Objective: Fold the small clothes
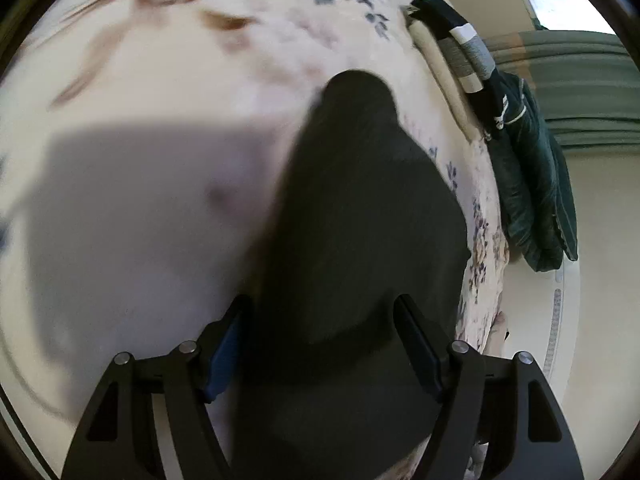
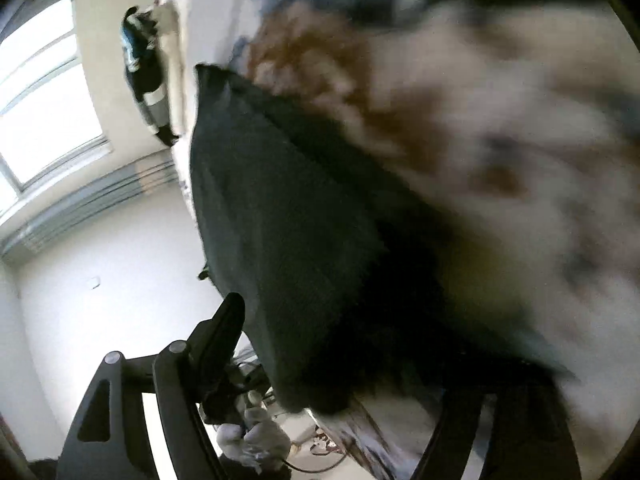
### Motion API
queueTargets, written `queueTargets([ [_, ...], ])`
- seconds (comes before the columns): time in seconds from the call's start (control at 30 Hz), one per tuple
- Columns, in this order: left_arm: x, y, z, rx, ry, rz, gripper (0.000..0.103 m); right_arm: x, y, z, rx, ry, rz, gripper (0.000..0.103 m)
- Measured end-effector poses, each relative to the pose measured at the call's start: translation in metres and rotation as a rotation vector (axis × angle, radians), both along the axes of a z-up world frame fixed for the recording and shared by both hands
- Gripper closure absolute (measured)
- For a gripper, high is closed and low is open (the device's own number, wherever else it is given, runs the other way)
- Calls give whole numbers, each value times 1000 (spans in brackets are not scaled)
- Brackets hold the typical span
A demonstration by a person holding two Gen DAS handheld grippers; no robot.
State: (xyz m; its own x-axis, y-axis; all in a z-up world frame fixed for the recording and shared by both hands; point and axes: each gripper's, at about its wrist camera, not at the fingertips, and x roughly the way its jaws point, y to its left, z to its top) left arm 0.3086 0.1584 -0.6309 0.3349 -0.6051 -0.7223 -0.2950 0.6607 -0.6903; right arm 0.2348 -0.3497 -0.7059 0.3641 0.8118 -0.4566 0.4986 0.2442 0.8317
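Dark fabric, a small garment (image 1: 352, 216), draped over the floral bedspread (image 1: 160, 80) close to the bed's edge; the far end tapers to a rounded tip, the near end runs back between the fingers of the left claw (image 1: 320, 344). Left claw: jaws spread wide, cloth lying in the gap, no visible pinch. Blue pads (image 1: 224, 356) show on the inner faces.

Right wrist view heavily motion-blurred. Same dark garment (image 2: 300, 240) fills the centre, lying across the bedspread (image 2: 500, 160) and reaching past its edge. Right claw (image 2: 340, 360): one finger clear of the cloth on the side away from the bed, the other hidden behind blur and fabric, so cannot tell whether it grips.

Beyond the garment, at the bed's edge: a striped folded item (image 1: 464, 52) and a dark green piece (image 1: 532, 184) hanging down.

Judgement: step in hand looks like laying out or carrying a fold across. To do it well: pinch only the hem edge, keep both claws level relative to the garment, pull lightly taut to remove slack, lower flat onto the bedspread away from the edge, release only once the cloth lies settled.
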Motion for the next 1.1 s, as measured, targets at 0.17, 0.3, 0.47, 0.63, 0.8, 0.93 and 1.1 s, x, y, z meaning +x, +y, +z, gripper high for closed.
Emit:
queueTargets([
  [0.17, 33, -12, -5, -5, -37, -34, 23, 29, 13, -6, 85, -79, -1, 22],
  [0.3, 42, -15, 0, -7, -74, -16, 23, 34, 20, -7, 81, -98, 20, 26],
  [0.47, 42, -11, 13, 20, -110, 2, 73, 25, 18, -7, 36, -77, 14, 71],
  [0.63, 48, -13, 32, 35, -135, -24, 79, 21, 26, 13, 1, -100, 2, 76],
  [0.8, 81, -21, 74, 37, -188, -75, 80, 33, 34, 53, 8, -151, -5, 78],
  [0.93, 125, -28, 112, 35, -240, -102, 80, 64, 33, 97, -2, -218, -21, 78],
  [1.1, 210, -39, 168, 20, -319, -135, 80, 135, 27, 155, -26, -315, -61, 78],
])
